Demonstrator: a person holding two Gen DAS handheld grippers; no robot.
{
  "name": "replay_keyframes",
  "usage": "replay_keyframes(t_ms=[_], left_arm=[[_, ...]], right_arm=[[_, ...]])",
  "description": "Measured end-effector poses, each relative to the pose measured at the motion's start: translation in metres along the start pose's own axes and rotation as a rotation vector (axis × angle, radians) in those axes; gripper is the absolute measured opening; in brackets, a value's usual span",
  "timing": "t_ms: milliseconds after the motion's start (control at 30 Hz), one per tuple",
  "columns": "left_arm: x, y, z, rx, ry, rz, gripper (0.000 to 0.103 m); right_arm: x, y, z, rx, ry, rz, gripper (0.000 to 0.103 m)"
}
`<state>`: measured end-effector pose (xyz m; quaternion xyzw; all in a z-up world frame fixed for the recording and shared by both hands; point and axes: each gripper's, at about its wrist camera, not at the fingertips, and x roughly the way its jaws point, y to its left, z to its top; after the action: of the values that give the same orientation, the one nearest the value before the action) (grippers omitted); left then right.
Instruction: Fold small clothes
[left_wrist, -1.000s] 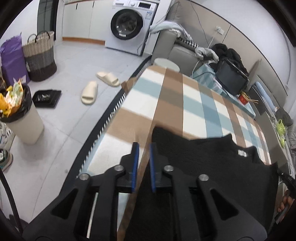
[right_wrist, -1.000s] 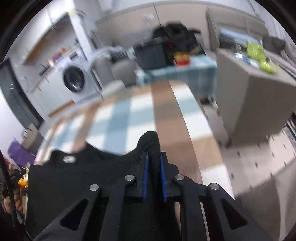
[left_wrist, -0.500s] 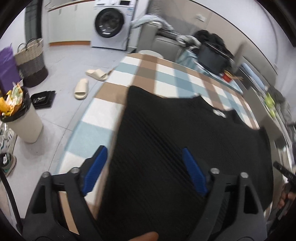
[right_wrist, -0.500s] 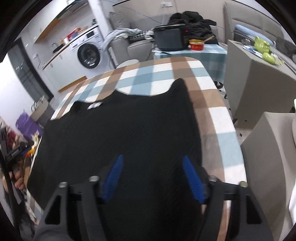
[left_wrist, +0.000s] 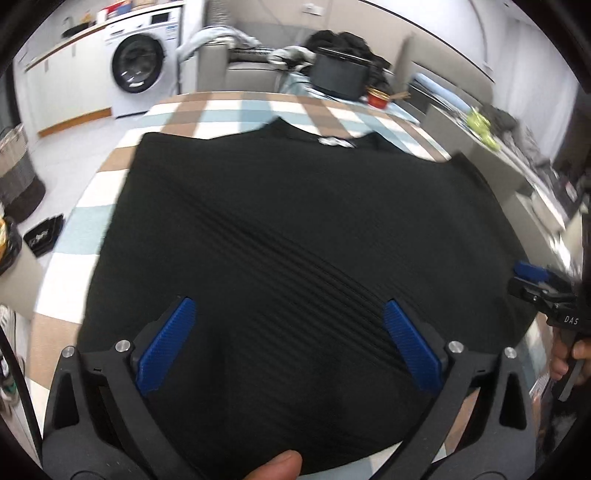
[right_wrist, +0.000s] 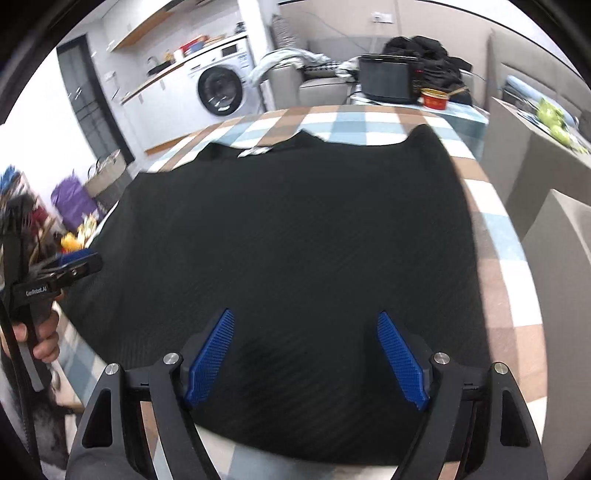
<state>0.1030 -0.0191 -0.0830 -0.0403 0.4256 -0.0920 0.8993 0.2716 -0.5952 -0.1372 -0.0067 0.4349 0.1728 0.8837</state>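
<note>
The worktop (left_wrist: 92, 225) wore a checked cloth of brown, pale blue and white, and a black ribbed garment (left_wrist: 295, 229) lay spread flat across most of it, neck end pointing away toward the far edge, a small white label (left_wrist: 336, 142) showing at the collar. Beyond the far edge sat a dark boxy appliance (right_wrist: 386, 83) and a red bowl (right_wrist: 434, 99) on a lower table, with a heap of dark clothes behind them on a grey sofa. A white washing machine (left_wrist: 142, 72) stood against the back wall, a woven basket (left_wrist: 16, 173) on the pale tiled floor to the left, a purple bag (right_wrist: 72, 201) near it.

The left gripper (left_wrist: 290, 345) hung over the near hem, its jaws parting wide, blue pads clear of the fabric with only cloth beneath the gap. The right gripper (right_wrist: 304, 354) did the same on its side, jaws widening, nothing pinched.

The garment's near hem ran under both grippers' black frames and was partly lost there. Its left edge in the right wrist view was blurred. A fingertip (left_wrist: 277, 467) poked in at the bottom of the left wrist view, cut off by the frame. Green objects (right_wrist: 554, 123) on the grey counter at right were too smeared to name.
</note>
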Motion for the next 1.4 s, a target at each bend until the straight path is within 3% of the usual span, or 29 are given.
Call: replay_keyframes(t_ms=[233,500,1400], left_arm=[[0.006,-0.026,-0.020,0.079,0.039,0.016,0.102],[0.010,-0.026,-0.033,0.091,0.056,0.072,0.102],[0.004,-0.003,-0.039,0.098,0.061,0.095,0.102]], right_arm=[[0.016,0.041,-0.005,-0.081,0.030,0.034,0.084],[0.033,0.072,-0.014,-0.195,0.040,-0.066,0.094],[0.022,0.053,-0.024,-0.187,0.034,-0.092,0.095]])
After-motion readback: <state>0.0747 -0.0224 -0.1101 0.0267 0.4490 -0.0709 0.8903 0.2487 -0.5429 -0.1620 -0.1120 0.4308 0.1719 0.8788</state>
